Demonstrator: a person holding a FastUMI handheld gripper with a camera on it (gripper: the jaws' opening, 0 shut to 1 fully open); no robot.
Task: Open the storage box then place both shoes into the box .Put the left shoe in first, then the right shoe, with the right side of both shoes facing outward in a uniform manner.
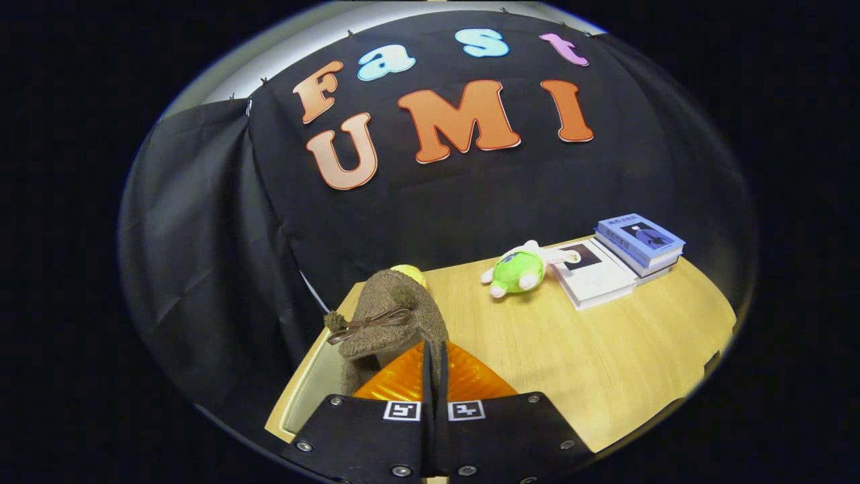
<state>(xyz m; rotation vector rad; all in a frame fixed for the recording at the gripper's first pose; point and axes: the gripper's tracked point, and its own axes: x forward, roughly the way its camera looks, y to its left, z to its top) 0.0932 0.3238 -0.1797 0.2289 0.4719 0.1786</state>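
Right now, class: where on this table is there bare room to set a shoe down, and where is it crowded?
Bare wood spans from the hand-held gripper, its fingers closed on an orange lid, toward the books and green plush toy. It is crowded around the brown fuzzy shoe.

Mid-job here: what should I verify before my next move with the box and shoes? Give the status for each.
1. tool fingers closed together: ok.
2. Fingers actually pinching the orange panel directly beyond them: cannot tell.
3. Storage box open: cannot tell.
4. brown shoe with the bow located, just ahead of the fingers to their left: ok.
5. Second shoe located: cannot tell; only a yellow object peeks from behind the brown shoe.
6. green plush toy and books lie far beyond the fingers, out of the way: ok.
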